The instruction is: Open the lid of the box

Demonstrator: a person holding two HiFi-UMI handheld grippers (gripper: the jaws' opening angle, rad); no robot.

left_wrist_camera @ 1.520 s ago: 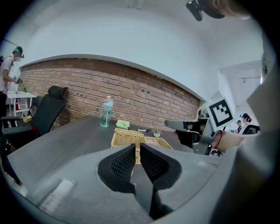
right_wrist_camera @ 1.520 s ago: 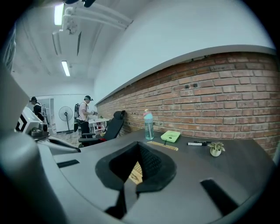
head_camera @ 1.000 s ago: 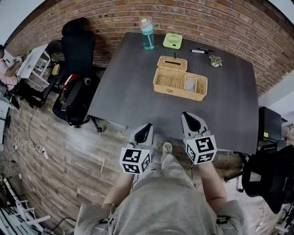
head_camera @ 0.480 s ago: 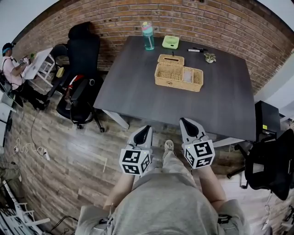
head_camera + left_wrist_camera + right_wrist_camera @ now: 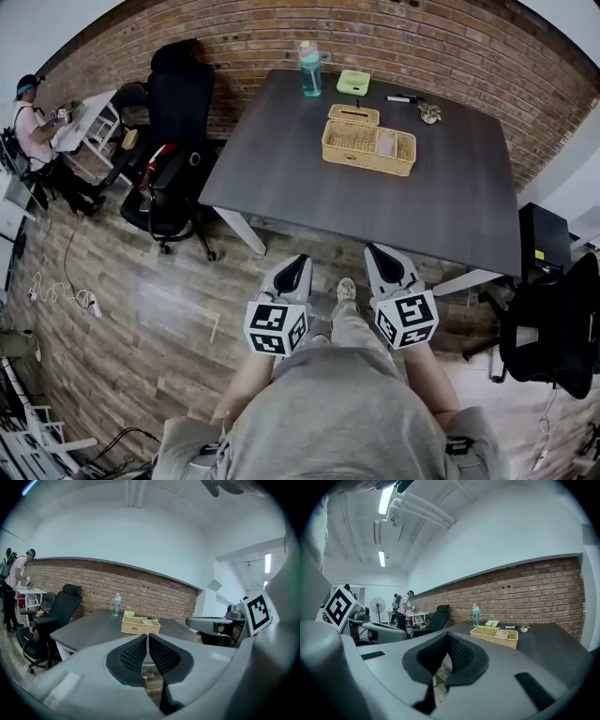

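grippers are both clenched and empty: the left gripper (image 5: 297, 260) and the right gripper (image 5: 376, 249) hang side by side over the wooden floor (image 5: 141, 309), ahead of the person's knees and short of the near edge of the dark table (image 5: 281, 173), each with its jaws pressed together on nothing. the wicker box (image 5: 367, 147) stands open toward the far side of the table, well apart from both grippers, and its lid (image 5: 352, 115) lies flat just behind it against the back rim. a bottle (image 5: 309, 67) and a small green thing (image 5: 353, 82) stand further back, near the brick wall.
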